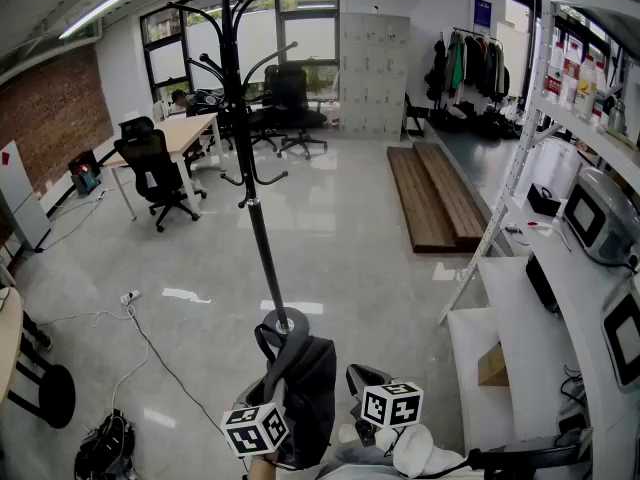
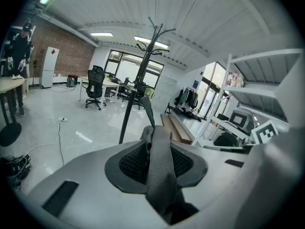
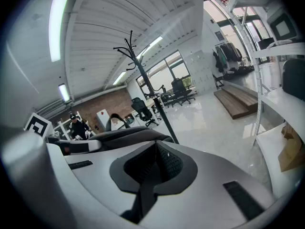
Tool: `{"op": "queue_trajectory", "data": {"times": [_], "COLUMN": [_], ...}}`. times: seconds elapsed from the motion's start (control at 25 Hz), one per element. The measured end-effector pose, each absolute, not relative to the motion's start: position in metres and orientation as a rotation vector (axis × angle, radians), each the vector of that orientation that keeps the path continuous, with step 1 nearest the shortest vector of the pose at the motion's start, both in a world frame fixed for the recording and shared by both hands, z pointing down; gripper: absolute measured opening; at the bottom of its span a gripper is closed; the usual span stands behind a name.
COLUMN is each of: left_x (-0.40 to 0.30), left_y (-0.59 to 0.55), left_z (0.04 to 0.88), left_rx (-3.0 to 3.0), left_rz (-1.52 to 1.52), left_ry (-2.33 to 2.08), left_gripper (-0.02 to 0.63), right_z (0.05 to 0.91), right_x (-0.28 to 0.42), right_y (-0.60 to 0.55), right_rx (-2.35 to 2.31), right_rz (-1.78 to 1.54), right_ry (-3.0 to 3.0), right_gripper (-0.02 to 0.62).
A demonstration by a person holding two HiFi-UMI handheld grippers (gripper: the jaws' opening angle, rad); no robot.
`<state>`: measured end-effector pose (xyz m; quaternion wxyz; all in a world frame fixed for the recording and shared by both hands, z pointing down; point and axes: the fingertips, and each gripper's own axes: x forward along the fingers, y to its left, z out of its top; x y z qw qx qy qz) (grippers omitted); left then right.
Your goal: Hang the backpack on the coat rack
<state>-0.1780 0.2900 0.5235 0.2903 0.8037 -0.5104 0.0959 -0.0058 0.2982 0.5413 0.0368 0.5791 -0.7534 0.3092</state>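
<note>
Right now the left gripper is clamped on the backpack's grey webbing strap, prob. so the loop is free to go over a hook. The right gripper has its jaws closed on nothing, just beside the bag. The backpack hangs low btwn both, near the coat rack foot and not yet hooked. No brand or legible writing, only the grippers' square markers.

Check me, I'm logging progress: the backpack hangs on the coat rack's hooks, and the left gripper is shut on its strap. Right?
Not quite. The backpack is not on the coat rack: the head view shows it held low, near the rack's base, and the hooks are bare. The left gripper is indeed shut on its strap.
</note>
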Motion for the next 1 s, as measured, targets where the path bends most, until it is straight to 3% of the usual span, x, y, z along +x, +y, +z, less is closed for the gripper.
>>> {"op": "queue_trajectory", "data": {"times": [1.0], "left_x": [-0.162], "left_y": [0.214], "left_z": [0.526], "left_rx": [2.159], "left_rz": [0.286], "left_ry": [-1.36], "left_gripper": [0.104], "right_z": [0.553], "right_x": [-0.002], "right_y": [0.224], "right_rx": [1.724], "right_rz": [0.982], "right_ry": [-2.331], "right_gripper": [0.012]}}
